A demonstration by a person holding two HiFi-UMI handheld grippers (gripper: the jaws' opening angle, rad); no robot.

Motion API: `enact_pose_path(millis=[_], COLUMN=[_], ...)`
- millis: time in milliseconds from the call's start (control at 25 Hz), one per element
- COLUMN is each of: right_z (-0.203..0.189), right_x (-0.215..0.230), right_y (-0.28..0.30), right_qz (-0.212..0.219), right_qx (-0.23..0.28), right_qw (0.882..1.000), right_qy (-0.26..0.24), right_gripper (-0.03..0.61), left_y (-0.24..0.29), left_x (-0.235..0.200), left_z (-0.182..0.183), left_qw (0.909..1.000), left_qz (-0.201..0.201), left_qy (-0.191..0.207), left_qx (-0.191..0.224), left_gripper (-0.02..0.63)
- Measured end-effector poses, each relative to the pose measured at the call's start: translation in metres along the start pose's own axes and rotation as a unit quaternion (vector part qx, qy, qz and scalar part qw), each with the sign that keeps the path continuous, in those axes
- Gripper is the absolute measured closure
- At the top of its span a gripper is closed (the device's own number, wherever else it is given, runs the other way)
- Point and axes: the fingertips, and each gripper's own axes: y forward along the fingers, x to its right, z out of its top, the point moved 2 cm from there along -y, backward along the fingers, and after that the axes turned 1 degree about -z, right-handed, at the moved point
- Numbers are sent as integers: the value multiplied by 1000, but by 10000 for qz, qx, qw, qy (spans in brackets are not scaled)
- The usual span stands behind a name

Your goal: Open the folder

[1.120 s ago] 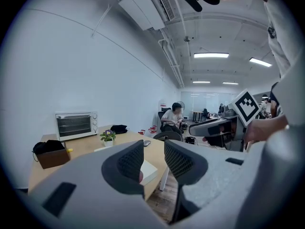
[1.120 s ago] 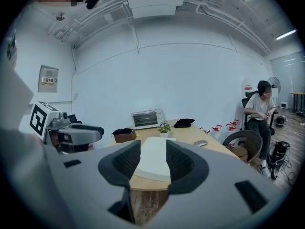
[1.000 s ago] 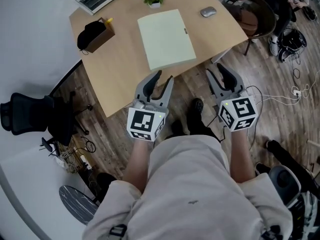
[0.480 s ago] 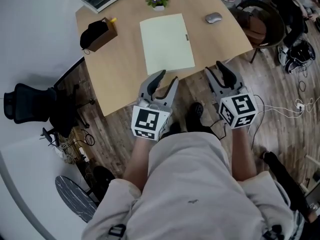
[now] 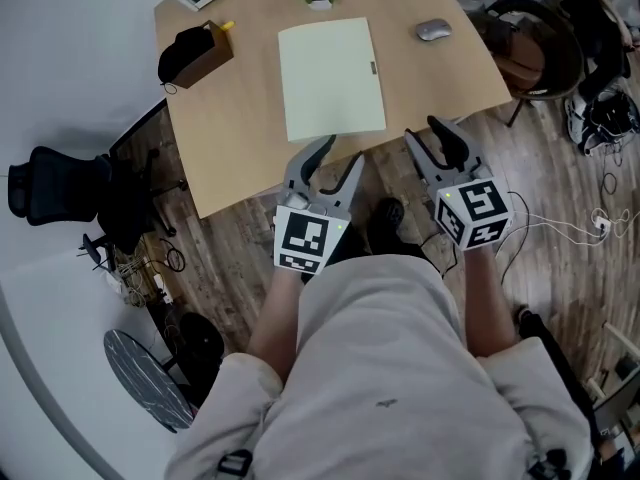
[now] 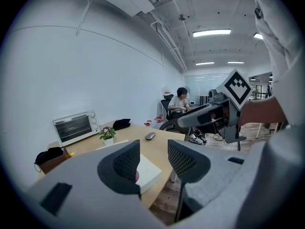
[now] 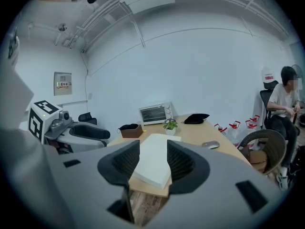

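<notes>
Folder (image 5: 331,78): closed, flat on table (image 5: 240,138), long axis near-to-far, lying beyond both grippers. Left gripper (image 5: 338,155): empty, jaws opening, nearer, facing the near edge. Right gripper (image 5: 427,133): empty, spread wide, off the near-right corner.

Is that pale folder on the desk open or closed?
Closed. The folder lies flat as one block with its cover down, and no inside pages show.

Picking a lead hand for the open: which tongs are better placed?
Right, probably. The right tongs stand open and empty, nearer the folder edge bearing the tab. The left tongs, opening and empty, sit below its near edge.
</notes>
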Motion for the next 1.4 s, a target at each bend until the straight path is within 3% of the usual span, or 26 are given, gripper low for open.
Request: enact_pose_path(millis=[680,1000,1400], right_z=[-40,-62,-85], right_x=[8,15,20], right_y=[20,39,64], right_qz=[46,-20,-104], right_qx=[-385,-597,-818], right_qw=[9992,9982,9964], right_qy=[17,36,179], right_gripper=[410,410,410], left_y=[43,80,116], left_x=[0,-8,-15], left_z=[-50,-87,-128], left_qw=[9944,9792,9560], left_qz=[-437,-767,-1243], left_qy=[726,1533,2161], left_qx=[-624,-1087,-1548], left_gripper=[423,408,392])
